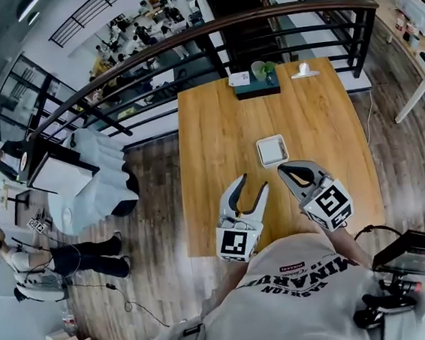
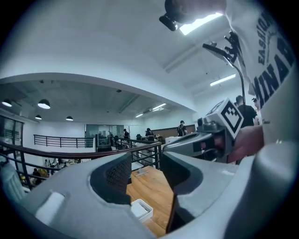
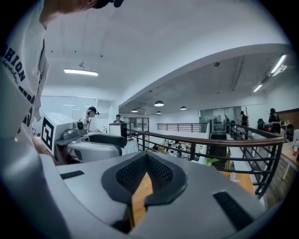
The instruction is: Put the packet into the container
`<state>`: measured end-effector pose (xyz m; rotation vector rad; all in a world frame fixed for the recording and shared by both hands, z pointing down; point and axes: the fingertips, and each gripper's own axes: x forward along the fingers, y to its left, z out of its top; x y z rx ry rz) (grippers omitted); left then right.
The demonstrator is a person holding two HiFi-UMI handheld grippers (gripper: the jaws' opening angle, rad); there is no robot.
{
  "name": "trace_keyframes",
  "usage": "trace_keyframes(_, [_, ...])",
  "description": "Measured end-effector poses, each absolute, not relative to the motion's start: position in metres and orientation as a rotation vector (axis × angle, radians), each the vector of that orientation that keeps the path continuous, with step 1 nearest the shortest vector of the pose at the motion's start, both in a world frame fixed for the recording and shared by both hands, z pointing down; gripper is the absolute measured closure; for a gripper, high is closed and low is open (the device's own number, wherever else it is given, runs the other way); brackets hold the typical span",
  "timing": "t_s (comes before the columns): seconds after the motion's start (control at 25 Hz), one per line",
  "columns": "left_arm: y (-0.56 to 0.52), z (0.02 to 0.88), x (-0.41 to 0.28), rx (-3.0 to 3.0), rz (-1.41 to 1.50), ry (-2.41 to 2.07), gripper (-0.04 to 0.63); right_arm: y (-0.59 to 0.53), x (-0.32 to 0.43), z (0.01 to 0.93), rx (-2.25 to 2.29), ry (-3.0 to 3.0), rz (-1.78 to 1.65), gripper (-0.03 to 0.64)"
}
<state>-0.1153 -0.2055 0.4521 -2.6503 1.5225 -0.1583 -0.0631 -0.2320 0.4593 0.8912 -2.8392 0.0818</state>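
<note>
White container (image 1: pixel 271 150) lies just ahead of both empty jaws.

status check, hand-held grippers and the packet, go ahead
Status: left hand-held gripper open, empty; right hand-held gripper shut, empty. White container on table just ahead of both; packet not made out. Nothing in the way.

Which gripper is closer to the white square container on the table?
Right. The right gripper points at the white container from just short of its near edge; the left gripper is farther back, off to its left.
</note>
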Motion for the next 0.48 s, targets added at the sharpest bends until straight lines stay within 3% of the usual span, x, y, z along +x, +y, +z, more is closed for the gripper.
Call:
trace_keyframes(0.08, [-0.2,0.452,-0.119,-2.667,-0.114,1.522,0.414,-0.229,-0.068,0.46,0.869,-2.849,0.096,0.609])
trace_keyframes(0.28, [-0.194,0.446,-0.129,-2.687,-0.031,1.518,0.591,-0.224,-0.07,0.46,0.859,-2.859,0.098,0.609])
trace_keyframes(0.48, [-0.202,0.451,-0.135,-2.742,-0.009,1.506,0.591,-0.223,-0.072,0.46,0.877,-2.844,0.052,0.609])
